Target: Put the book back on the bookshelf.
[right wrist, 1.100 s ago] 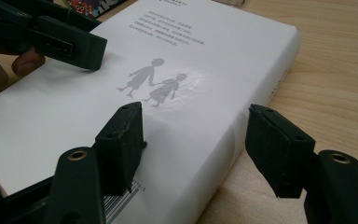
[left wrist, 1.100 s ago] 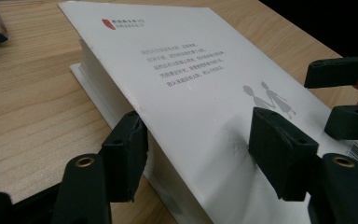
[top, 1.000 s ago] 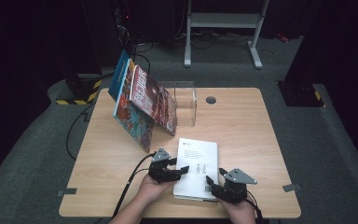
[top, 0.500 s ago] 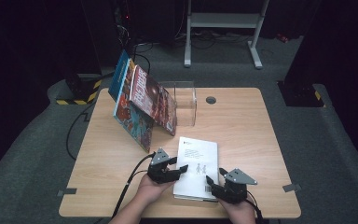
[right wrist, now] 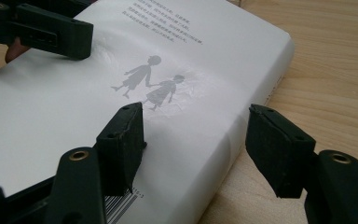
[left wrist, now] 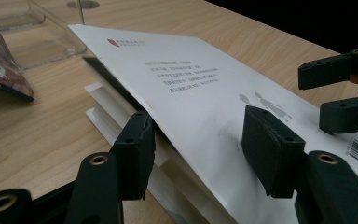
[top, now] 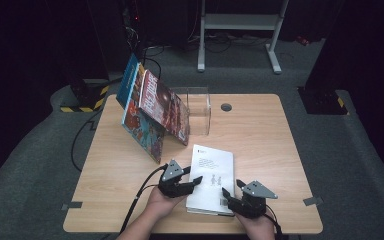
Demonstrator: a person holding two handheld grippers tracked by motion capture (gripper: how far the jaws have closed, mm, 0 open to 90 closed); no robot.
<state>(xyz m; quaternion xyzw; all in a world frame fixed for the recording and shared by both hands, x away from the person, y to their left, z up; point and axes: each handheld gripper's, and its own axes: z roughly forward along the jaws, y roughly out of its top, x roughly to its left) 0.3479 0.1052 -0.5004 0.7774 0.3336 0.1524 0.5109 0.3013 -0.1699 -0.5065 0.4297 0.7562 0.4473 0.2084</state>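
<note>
A white book (top: pixel 212 175) lies flat near the table's front edge, with small printed text, two grey figures and a barcode on its cover. My left gripper (top: pixel 196 181) is at the book's left edge. In the left gripper view its jaws have just been closing. One pad (left wrist: pixel 137 149) sits under the lifted cover (left wrist: pixel 200 84) and the other pad (left wrist: pixel 270 154) sits above it, with a wide gap between them. My right gripper (top: pixel 232 188) is open at the near right corner. One of its pads (right wrist: pixel 121 140) rests on the cover (right wrist: pixel 191 56), and the other (right wrist: pixel 279 149) hangs beside the spine over the wood.
Several colourful books (top: pixel 152 110) lean at the rear left against a clear plastic stand (top: pixel 199 110). A round grommet hole (top: pixel 226 107) sits near the far edge of the wooden table (top: pixel 260 145). The left gripper's cable (top: pixel 137 202) trails off the front edge.
The left gripper has shifted slightly against the book's left edge. The right gripper and the book have kept their places.
</note>
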